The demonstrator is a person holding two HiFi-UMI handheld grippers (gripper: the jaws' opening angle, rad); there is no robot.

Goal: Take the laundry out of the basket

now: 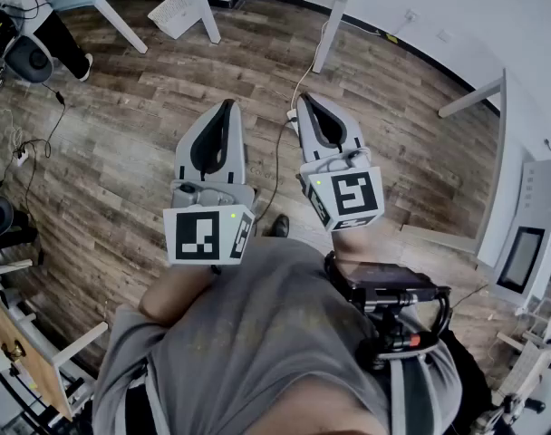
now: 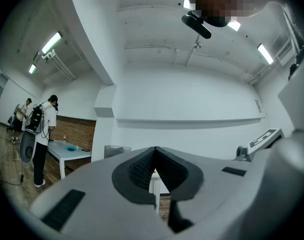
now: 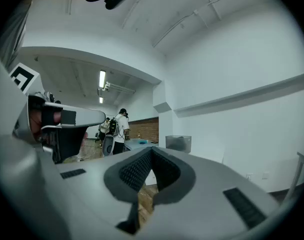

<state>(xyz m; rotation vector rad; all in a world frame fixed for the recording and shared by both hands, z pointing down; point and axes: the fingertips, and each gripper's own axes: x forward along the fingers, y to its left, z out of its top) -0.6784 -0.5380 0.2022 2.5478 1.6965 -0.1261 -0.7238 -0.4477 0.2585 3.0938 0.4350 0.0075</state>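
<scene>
No basket and no laundry show in any view. In the head view both grippers are held side by side in front of my chest, over a wooden floor (image 1: 121, 152). My left gripper (image 1: 226, 107) has its jaws pressed together with nothing between them, and my right gripper (image 1: 304, 98) is the same. Both point roughly level across the room. In the left gripper view, the left gripper (image 2: 155, 150) has its dark pads meeting at the tip. In the right gripper view, the right gripper (image 3: 152, 150) is also shut and empty, with the left gripper's body (image 3: 62, 121) beside it.
White table legs (image 1: 203, 12) stand at the far side of the floor, and a cable (image 1: 280, 152) runs across it. A white machine (image 1: 529, 243) stands at the right. People with backpacks (image 2: 44, 129) stand by a white table (image 2: 72, 153) in the distance.
</scene>
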